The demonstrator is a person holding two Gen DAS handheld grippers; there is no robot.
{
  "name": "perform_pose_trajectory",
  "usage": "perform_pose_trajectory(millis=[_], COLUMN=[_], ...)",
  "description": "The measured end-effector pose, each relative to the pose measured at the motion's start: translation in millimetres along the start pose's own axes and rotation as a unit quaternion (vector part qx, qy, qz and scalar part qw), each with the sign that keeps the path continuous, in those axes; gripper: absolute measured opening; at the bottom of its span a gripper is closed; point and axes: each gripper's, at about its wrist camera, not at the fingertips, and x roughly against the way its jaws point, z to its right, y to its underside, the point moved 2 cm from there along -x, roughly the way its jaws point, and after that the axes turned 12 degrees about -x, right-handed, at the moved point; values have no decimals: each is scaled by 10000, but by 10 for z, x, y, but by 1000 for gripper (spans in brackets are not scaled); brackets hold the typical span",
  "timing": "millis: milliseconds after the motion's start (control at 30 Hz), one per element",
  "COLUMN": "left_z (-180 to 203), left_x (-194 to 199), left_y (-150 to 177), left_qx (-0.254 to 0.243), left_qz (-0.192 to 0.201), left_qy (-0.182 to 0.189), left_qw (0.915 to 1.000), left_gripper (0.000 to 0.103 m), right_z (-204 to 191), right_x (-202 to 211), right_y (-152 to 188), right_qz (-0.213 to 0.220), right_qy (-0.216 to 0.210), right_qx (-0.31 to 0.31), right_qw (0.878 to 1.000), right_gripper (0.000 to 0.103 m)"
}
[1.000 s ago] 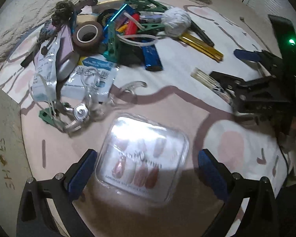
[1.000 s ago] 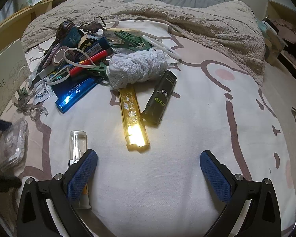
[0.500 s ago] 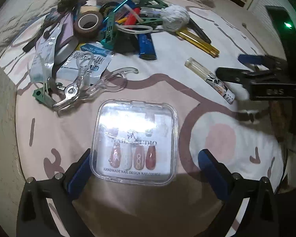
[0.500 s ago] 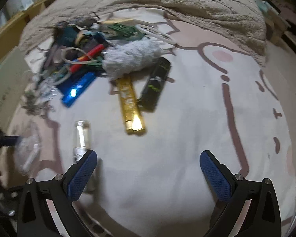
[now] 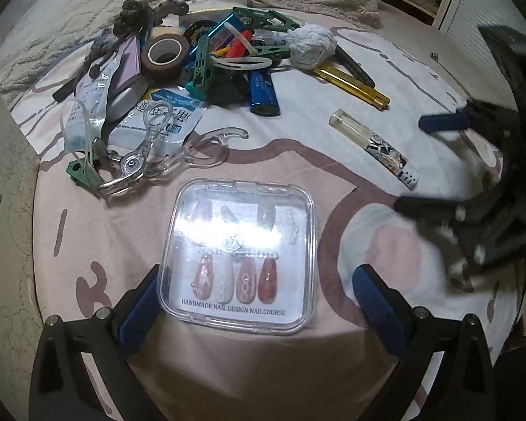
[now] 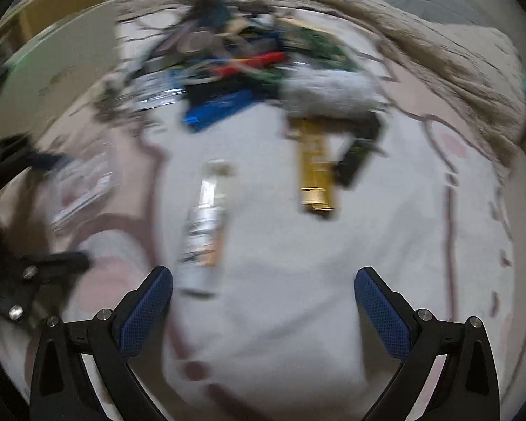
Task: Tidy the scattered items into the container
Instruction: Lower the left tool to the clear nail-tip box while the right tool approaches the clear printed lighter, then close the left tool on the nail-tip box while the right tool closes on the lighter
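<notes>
Tongs on the left (image 5: 256, 301) stand wide open and empty, their blue pads flanking the near edge of the clear nail box (image 5: 240, 256), which lies flat on the bed sheet (image 5: 333, 133). Right tongs (image 6: 263, 307) gape just as wide, gripping nothing, with the glass vial (image 6: 205, 224) lying just ahead of their left pad. Beyond the nail box sit clear plastic scissors (image 5: 157, 161), then the heap with the tape roll (image 5: 164, 54), blue lighter (image 5: 263, 91) and gold bar (image 5: 350, 84).

On the bed (image 5: 228, 358), the nail box (image 5: 240, 256) is set nearest; the heap (image 5: 200, 66) is piled behind it, the tube (image 5: 373, 147) laid rightward, apart.
</notes>
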Motion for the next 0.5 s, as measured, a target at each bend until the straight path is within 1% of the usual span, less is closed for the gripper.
perform_pose_trajectory(millis=[67, 167, 300, 367, 433, 500], left_z=[6, 0, 6, -14, -2, 5], left_x=[-7, -15, -4, 40, 39, 42], left_y=[-14, -44, -33, 31, 48, 58], left_qx=[-6, 3, 13, 15, 24, 39], left_qz=[-3, -42, -47, -35, -11, 35], left_qy=[-14, 4, -6, -11, -25, -47], left_qw=[10000, 10000, 10000, 10000, 10000, 10000], left_gripper=[103, 103, 103, 103, 103, 103], right_z=[204, 467, 647, 655, 607, 524], right_x=[-31, -58, -54, -38, -26, 0], right_y=[-67, -129, -167, -163, -171, -161], right_qz=[-26, -19, 94, 111, 112, 122], right_qy=[180, 326, 468, 473, 330, 93], right_qx=[-397, -942, -1353, -1490, -1509, -1483], right_qw=[9990, 9950, 9896, 9876, 9879, 9888], right_gripper=[103, 103, 103, 103, 103, 103])
